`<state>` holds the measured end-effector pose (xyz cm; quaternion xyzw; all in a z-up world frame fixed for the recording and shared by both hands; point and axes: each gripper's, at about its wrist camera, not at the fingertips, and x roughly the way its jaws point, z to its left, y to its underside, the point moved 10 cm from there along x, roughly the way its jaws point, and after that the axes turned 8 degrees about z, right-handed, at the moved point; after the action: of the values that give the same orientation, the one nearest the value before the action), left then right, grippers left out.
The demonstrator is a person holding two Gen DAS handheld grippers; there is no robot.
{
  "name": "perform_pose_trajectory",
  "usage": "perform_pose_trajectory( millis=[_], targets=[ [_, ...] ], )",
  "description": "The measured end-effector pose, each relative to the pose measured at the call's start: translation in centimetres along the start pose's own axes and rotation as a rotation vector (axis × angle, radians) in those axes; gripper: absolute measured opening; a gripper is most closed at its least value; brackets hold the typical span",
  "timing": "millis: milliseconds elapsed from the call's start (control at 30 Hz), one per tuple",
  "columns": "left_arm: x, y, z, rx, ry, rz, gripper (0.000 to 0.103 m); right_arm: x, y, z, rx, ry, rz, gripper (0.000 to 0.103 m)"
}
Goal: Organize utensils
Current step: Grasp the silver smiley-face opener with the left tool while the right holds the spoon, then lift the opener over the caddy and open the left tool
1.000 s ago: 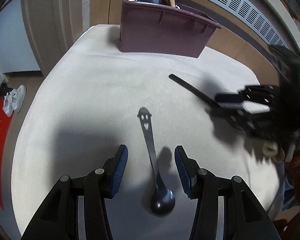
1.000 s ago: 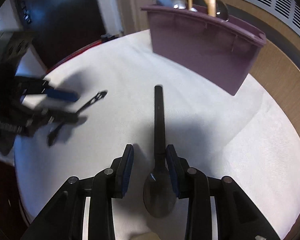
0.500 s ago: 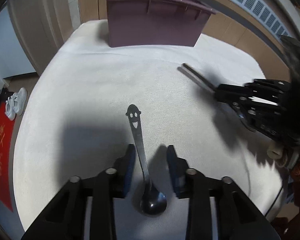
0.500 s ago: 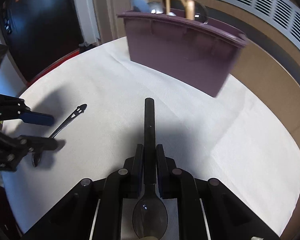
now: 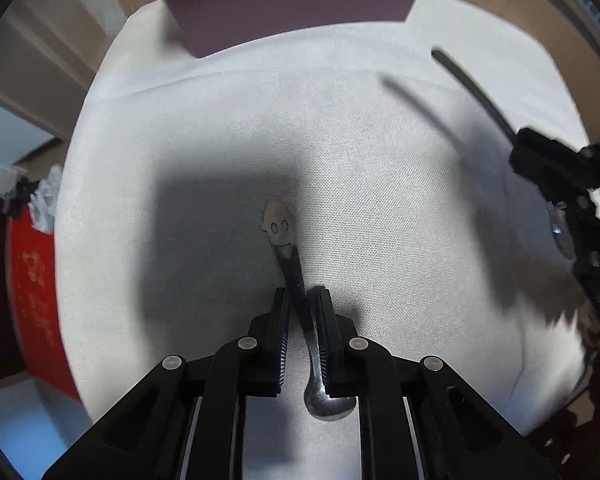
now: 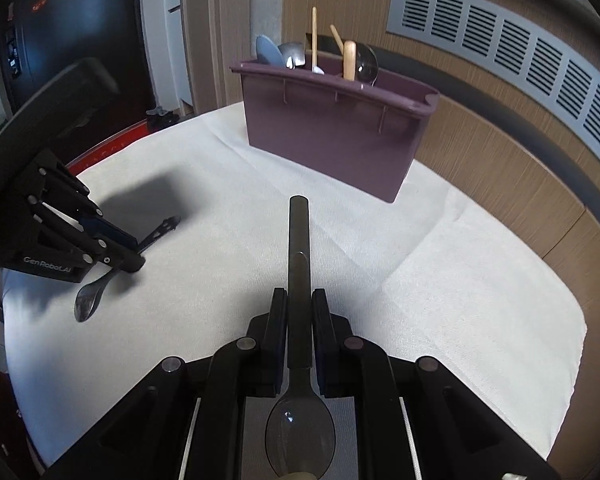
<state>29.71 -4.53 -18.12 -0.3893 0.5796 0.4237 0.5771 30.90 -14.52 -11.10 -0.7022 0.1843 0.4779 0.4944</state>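
Nearest in the right wrist view, the right gripper (image 6: 299, 312) is pressed tight on the dark spoon (image 6: 299, 304), pinching its handle just above the bowl so the long handle points ahead toward the purple bin (image 6: 340, 140), a hold that looks meant for carrying it there. In the left wrist view the left gripper (image 5: 305, 312) points straight down and its jaws are closing on the thin neck of the metal spoon (image 5: 296, 280), whose smiley-face end lies flat on the white tablecloth (image 5: 180, 160); gripping near the bowl probably keeps it from swinging. Farther back, the bin stands at the table's far side, already holding wooden and metal utensils (image 6: 320, 56) upright
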Motion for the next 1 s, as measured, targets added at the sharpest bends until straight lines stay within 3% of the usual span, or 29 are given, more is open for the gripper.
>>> perform_pose_trajectory(
  millis=[100, 167, 433, 600, 800, 1000],
  targets=[
    [-0.4, 0.2, -0.9, 0.016, -0.033, -0.054, 0.007, -1.2, -0.3, 0.1, 0.028, -0.006, -0.040, 0.011],
    [-0.9, 0.5, -1.3, -0.010, 0.029, -0.125, 0.008, -2.4, -0.4, 0.0, 0.052, -0.026, -0.077, 0.011],
    [-7.5, 1.9, -1.2, -0.143, 0.237, -0.540, 0.007, -5.2, -0.5, -1.6, 0.134, -0.058, -0.171, 0.011],
    [-11.3, 1.1, -0.7, -0.185, 0.265, -0.699, 0.007, -5.5, -1.1, -2.0, 0.180, -0.075, -0.192, 0.011],
    [-15.2, 0.6, 1.3, -0.203, 0.290, -0.815, 0.007, -6.0, -2.3, -1.7, 0.178, -0.063, -0.222, 0.011],
    [-15.9, 0.8, 2.0, -0.207, 0.295, -0.832, 0.007, -6.0, -2.6, -1.4, 0.163, -0.054, -0.216, 0.011]
  ],
)
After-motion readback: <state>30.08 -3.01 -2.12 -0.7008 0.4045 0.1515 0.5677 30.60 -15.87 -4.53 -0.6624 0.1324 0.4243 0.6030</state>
